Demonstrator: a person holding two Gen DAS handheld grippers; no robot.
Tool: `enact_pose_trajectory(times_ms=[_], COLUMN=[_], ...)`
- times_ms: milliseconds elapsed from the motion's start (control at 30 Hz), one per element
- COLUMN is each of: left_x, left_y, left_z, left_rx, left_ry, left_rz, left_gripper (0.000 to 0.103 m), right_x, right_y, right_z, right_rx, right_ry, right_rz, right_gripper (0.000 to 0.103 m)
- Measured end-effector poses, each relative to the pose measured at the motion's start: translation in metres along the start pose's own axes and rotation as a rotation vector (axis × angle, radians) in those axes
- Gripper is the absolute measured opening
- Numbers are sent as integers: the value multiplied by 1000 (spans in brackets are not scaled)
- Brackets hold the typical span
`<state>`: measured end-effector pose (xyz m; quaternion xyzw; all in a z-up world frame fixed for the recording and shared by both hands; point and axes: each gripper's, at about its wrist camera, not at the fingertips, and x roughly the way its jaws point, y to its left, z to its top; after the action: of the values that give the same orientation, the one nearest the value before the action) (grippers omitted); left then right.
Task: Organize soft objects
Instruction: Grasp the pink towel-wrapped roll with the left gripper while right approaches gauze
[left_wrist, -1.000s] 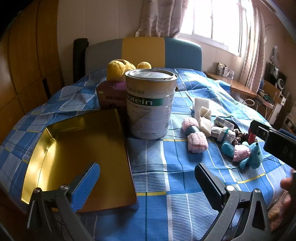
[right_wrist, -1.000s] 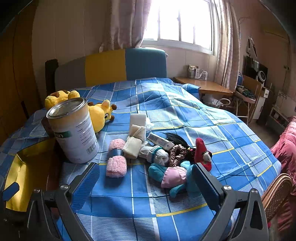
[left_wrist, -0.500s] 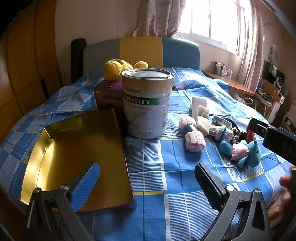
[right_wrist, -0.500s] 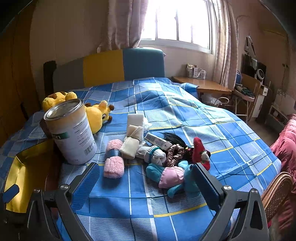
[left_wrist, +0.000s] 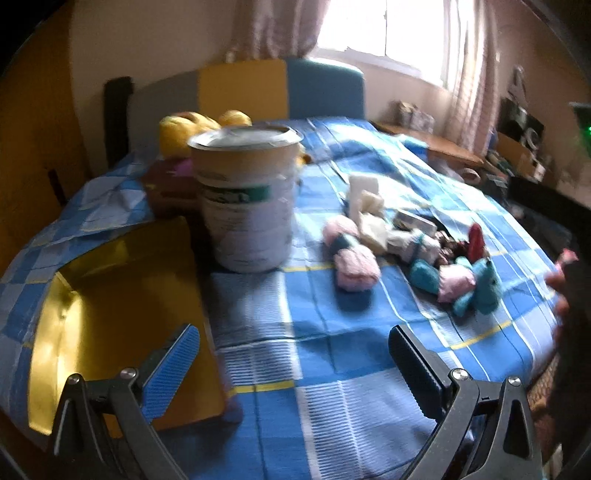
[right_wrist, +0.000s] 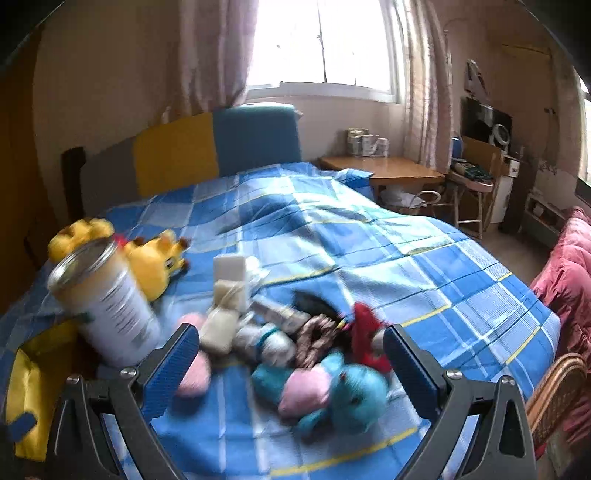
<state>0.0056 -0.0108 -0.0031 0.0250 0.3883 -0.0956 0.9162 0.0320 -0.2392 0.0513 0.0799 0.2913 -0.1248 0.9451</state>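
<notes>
A heap of soft things lies on the blue checked bed: a pink rolled sock pair (left_wrist: 355, 266), cream cloths (right_wrist: 227, 312), a white and teal sock (right_wrist: 271, 341), a teal plush with a pink belly (right_wrist: 332, 391) and a red plush (right_wrist: 365, 338). A gold tin tray (left_wrist: 107, 310) lies at the left, beside a tall protein can (left_wrist: 248, 197). My left gripper (left_wrist: 293, 365) hangs open over the tray's right edge and the bedspread, holding nothing. My right gripper (right_wrist: 291, 363) is open too, low over the heap, with the teal plush between its fingers' line of sight.
A yellow plush (right_wrist: 157, 258) and a maroon box (left_wrist: 170, 184) sit behind the can. The headboard (right_wrist: 218, 151) closes the far end. A wooden desk (right_wrist: 380, 171) and chairs stand at the right, with a wicker seat (right_wrist: 554, 384) and pink quilt (right_wrist: 569, 280) near the bed's corner.
Both views are now blurred by motion. My right gripper has dropped closer to the heap of soft things. My left gripper has swung right, away from the tray. Both stayed open.
</notes>
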Motion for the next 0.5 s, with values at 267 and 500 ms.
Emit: enact_pose_trajectory(times_ms=[267, 500], left_x=[28, 60], left_y=[-13, -30], left_z=[8, 33], left_rx=[-16, 19], left_ry=[103, 121], left_rz=[-157, -129], left_gripper=[103, 101], right_x=[55, 62], right_y=[-48, -64], right_z=[3, -2], right_rx=[162, 262], right_ry=[88, 135], right_rz=[-47, -2], right_gripper=[102, 102])
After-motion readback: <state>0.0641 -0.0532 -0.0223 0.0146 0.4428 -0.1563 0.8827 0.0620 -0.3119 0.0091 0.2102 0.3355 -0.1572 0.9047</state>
